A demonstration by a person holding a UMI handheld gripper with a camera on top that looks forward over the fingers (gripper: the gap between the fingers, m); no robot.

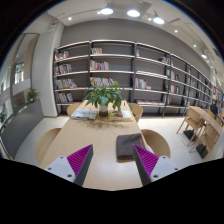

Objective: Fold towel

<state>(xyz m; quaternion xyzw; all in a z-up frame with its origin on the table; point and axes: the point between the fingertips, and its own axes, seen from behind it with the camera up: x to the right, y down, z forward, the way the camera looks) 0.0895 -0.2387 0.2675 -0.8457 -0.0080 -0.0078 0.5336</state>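
Lining up on the towel

My gripper [113, 163] hangs wide open and empty above the table [95, 140]; the grey towel [128, 145] lies crumpled just ahead, between my fingers and toward the right one, so I judge I'm aiming for a corner.

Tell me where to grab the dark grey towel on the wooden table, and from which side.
Probably the dark grey folded towel's near edge, coming from the gripper's own side. It lies flat on the light wooden table, just ahead of the open fingers, nearer the right one, so that edge is closest and unobstructed.
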